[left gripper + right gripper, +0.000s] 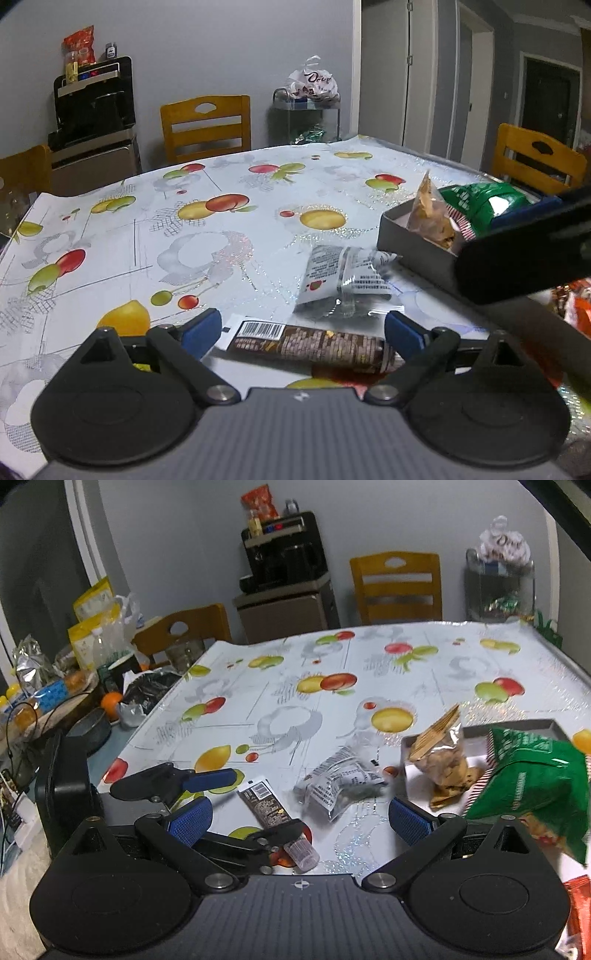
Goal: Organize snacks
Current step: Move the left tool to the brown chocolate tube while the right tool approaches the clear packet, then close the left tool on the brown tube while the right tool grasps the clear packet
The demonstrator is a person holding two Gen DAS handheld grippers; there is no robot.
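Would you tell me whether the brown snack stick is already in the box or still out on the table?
Out. The brown snack stick lies flat on the tablecloth, between the open left gripper fingers, apart from the grey box.

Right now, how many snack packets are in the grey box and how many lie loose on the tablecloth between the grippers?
In the shallow grey cardboard box: 2 (clear bag of brown biscuits, green foil snack bag)
Loose on the fruit-print tablecloth: 2 (silver foil packet, dark brown snack bar)
Total: 4
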